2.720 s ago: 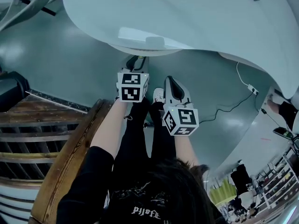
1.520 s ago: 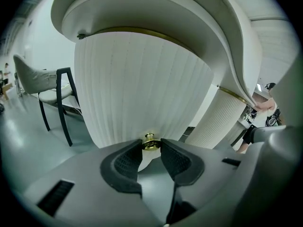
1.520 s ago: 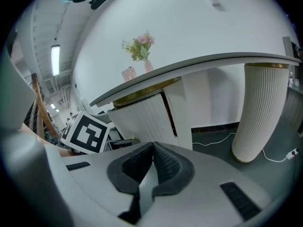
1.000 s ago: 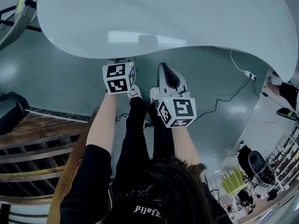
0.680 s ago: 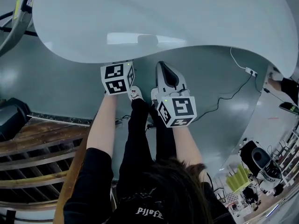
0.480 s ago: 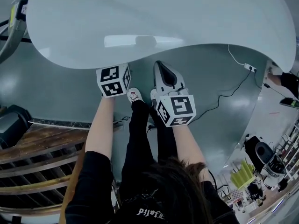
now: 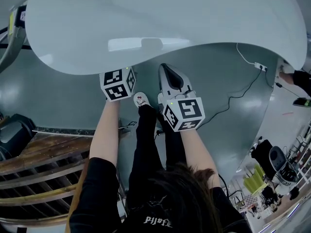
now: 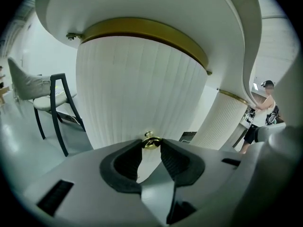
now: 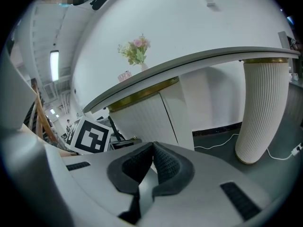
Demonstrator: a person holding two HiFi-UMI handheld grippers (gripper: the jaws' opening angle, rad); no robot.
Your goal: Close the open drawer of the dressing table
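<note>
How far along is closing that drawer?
Done: the left gripper has its jaws clamped on the gold knob of the ribbed drawer front. In hand: that grip; the right gripper is shut, empty. Left: fully in or not, I cannot tell; the knob is not yet released.

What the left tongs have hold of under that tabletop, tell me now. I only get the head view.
Observer: The left tongs are closed on a small gold knob on a ribbed white front.
Operator: Report the right tongs.
Observer: The right tongs are shut together, with nothing between them.
Operator: Name anything standing up top.
Observer: Pink flowers stand on the tabletop.
</note>
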